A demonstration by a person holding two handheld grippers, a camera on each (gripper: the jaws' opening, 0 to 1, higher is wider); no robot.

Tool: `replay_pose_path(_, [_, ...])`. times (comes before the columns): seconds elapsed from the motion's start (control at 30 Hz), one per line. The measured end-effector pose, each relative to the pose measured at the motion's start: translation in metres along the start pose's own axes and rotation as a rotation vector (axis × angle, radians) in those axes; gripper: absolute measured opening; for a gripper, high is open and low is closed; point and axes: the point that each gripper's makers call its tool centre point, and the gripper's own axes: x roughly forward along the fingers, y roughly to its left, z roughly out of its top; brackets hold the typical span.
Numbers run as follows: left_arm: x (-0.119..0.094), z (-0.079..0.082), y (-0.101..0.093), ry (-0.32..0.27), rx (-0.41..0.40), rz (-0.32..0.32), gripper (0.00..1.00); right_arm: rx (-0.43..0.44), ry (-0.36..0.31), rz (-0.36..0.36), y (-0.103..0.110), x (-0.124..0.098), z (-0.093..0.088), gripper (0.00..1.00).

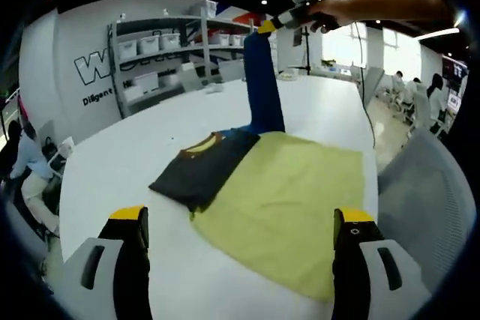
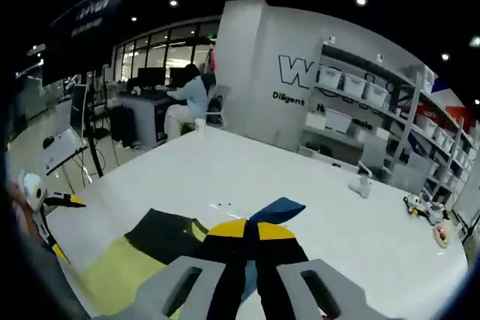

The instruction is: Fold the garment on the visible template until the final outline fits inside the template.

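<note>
Left gripper view: left gripper (image 1: 240,230) jaws are standing apart, hovering over the yellow template (image 1: 292,200). The right gripper (image 2: 251,239) is pinching the garment (image 1: 225,155), lifting its blue sleeve; jaws are hiding the fabric below.

A broad white table (image 1: 150,162) carries everything here; its bare top runs far back toward the shelving along the wall. Lying flat on it is a yellow-green template (image 1: 289,207), a rectangular sheet whose near edge reaches toward the table's near rim. The dark garment (image 1: 202,170) rests on the table too, its folded body partly on the template's left edge and partly on bare white surface, while a blue part of it rises off the table. In the right gripper view, the same table (image 2: 225,170) also bears a few small objects near its far right side, too small to identify.
</note>
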Motion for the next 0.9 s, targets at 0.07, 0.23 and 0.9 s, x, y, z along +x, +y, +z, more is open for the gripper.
replay_pose_path(0.07, [-0.003,-0.002,0.002,-0.004,-0.011,0.008,0.99,-0.013,-0.001,0.023,0.013,0.007,0.006,0.00])
replay_pose_path(0.23, [-0.011,-0.003,0.009,-0.018,-0.029,0.032,0.99,-0.022,0.006,0.071,0.038,0.023,0.011,0.00])
replay_pose_path(0.9, [-0.027,-0.011,0.027,-0.030,-0.093,0.089,0.99,-0.073,0.071,0.181,0.109,0.077,-0.014,0.00])
